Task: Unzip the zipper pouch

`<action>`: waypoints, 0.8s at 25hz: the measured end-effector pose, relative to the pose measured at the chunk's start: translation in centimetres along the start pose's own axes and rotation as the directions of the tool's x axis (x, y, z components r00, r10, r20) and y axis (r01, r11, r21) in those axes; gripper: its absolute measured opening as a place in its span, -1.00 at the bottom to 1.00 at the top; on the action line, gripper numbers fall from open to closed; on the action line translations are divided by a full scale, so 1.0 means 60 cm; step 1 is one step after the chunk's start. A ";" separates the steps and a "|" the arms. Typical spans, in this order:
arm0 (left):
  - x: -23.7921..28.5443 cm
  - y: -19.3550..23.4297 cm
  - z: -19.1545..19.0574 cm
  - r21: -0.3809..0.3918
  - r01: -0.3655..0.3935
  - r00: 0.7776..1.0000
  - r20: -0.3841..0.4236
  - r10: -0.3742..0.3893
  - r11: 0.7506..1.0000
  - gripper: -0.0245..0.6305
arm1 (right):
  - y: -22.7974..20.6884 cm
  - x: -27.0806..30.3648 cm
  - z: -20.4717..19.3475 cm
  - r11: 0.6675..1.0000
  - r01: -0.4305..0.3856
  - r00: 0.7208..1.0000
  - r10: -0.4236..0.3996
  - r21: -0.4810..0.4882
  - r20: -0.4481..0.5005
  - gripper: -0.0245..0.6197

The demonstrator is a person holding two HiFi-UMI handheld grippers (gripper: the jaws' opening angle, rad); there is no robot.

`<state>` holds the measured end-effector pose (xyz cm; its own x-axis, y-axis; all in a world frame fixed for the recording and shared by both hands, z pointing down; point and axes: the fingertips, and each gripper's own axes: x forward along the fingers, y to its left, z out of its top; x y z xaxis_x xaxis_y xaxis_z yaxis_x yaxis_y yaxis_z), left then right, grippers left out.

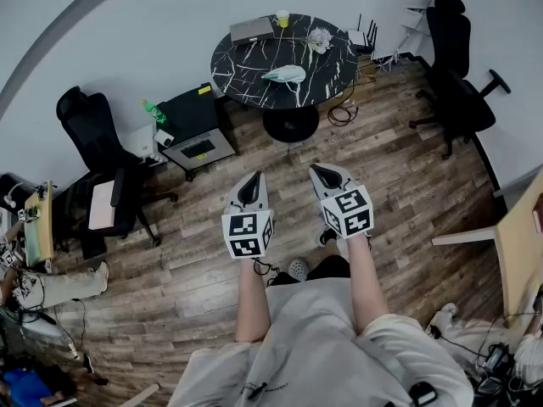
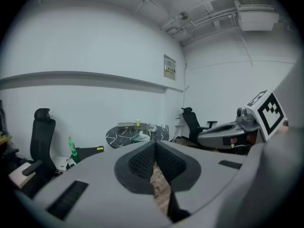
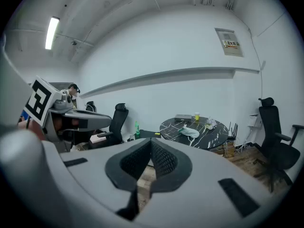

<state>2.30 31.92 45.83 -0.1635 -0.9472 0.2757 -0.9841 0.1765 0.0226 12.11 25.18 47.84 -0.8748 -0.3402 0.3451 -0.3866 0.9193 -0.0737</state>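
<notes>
Well back from the round black table (image 1: 233,66): both grippers clenched, both empty.
On the marbled top, toward its near side, lies the pale zipper pouch (image 1: 287,75), its long axis running left to right in the head view (which end carries the pull is too small to tell). Left gripper (image 1: 254,179) and right gripper (image 1: 321,170) hover side by side over the wood floor (image 1: 399,185), jaws closed on nothing. Wall sign (image 3: 231,42): print unreadable; the marker cubes (image 1: 247,234) bear only square patterns.
</notes>
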 end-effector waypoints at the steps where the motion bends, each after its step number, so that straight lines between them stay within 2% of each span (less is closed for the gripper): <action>1: -0.002 -0.001 0.000 0.009 0.000 1.000 -0.002 0.000 1.000 -0.86 | 0.003 -0.001 0.001 1.000 -0.002 1.000 0.002 -0.003 -0.002 -0.91; 5: -0.009 -0.003 0.002 0.044 -0.002 1.000 -0.007 0.002 0.999 -0.86 | 0.009 -0.003 0.003 1.000 -0.008 1.000 0.008 -0.010 -0.006 -0.91; 10: -0.015 -0.009 -0.004 0.124 -0.001 1.000 -0.021 0.004 0.992 -0.86 | 0.010 -0.011 -0.008 1.000 0.009 1.000 -0.009 0.001 -0.009 -0.91; 17: -0.021 -0.011 -0.021 0.150 -0.020 0.999 -0.031 0.025 0.988 -0.85 | 0.012 -0.026 -0.018 0.999 0.031 1.000 -0.031 -0.011 0.000 -0.90; 20: -0.027 -0.004 -0.030 0.146 -0.024 0.999 -0.039 0.030 0.989 -0.84 | 0.019 -0.027 -0.021 1.000 0.018 1.000 -0.018 0.000 0.002 -0.71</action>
<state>2.91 33.88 47.14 -0.1898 -0.9304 0.3135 -0.9796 0.1580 -0.1242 13.47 27.04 48.35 -0.8683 -0.3572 0.3442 -0.4023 0.9130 -0.0675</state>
